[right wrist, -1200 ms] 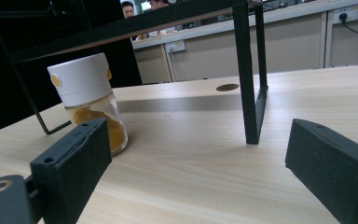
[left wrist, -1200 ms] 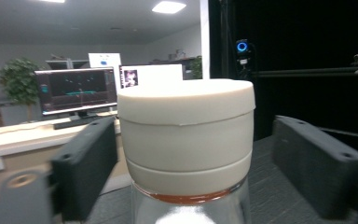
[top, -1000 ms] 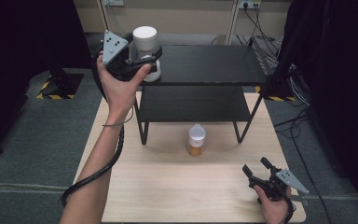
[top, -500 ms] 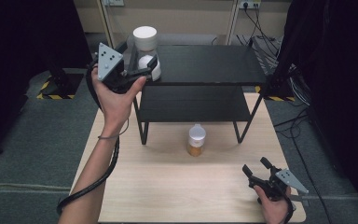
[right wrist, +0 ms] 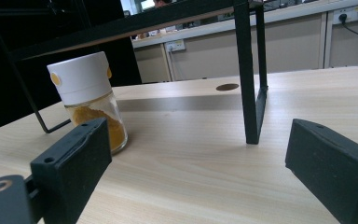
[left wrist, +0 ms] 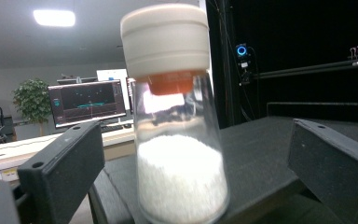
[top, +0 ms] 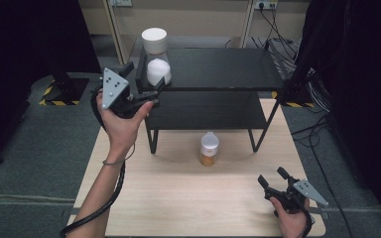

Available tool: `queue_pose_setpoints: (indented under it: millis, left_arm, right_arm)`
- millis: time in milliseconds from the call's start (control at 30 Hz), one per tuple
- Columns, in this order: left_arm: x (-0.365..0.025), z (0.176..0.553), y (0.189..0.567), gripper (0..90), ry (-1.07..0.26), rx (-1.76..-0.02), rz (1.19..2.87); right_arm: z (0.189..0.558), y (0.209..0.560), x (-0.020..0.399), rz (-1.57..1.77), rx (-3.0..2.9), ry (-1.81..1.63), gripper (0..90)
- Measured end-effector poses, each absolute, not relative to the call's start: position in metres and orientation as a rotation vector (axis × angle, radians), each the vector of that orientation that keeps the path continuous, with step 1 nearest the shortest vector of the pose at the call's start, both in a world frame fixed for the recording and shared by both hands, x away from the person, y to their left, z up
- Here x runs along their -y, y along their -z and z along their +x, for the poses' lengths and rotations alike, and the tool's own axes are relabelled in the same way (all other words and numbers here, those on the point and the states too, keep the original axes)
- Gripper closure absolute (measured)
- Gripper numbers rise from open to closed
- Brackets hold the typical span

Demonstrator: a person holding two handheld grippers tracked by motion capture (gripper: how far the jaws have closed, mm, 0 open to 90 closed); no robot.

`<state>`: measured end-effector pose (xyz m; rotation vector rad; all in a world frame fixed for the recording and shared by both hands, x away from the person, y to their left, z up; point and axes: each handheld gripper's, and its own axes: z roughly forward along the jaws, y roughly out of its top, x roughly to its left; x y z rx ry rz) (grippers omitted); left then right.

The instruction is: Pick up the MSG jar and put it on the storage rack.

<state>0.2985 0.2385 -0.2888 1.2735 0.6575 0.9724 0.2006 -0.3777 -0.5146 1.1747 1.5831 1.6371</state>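
A person sits at a pale wooden tabletop [top: 178,198] with a pair of tongs in each hand. A black two-level shelf [top: 218,69] stands on the far part of the tabletop.

On the shelf's top level, at its front left corner, stands a clear jar of white powder [top: 158,59] with a broad white cap, upright. The left tongs [top: 151,87] are held up at that corner, just beside the jar. In the left gripper view the white-powder jar [left wrist: 179,140] rises between the two black jaws, which stand wide apart on either side of it with a clear gap on each side, so the left tongs are released and grasp nothing. An orange collar shows under the jar's white cap, and the powder fills roughly the lower half of the glass.

The right tongs [top: 273,179] rest low at the near right corner of the tabletop, in the person's right hand [top: 290,220]. Their jaws are spread and nothing lies between them.

A second, smaller jar with orange-brown powder [top: 209,148] and a white cap stands upright on the tabletop just in front of the shelf, between its legs. In the right gripper view this orange-powder jar [right wrist: 88,98] stands ahead and to the left, well apart from the jaws, with a black shelf leg [right wrist: 249,74] to its right.
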Motion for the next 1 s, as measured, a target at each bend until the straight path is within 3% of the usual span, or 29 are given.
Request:
queue_pose_setpoints:
  millis: [1000]
  left_arm:
    - [-0.235,0.270,0.349,3.3,-0.933,-0.628,1.280]
  right_arm:
    - [0.201,0.514,0.378,1.173,-1.585,-1.635,7.1]
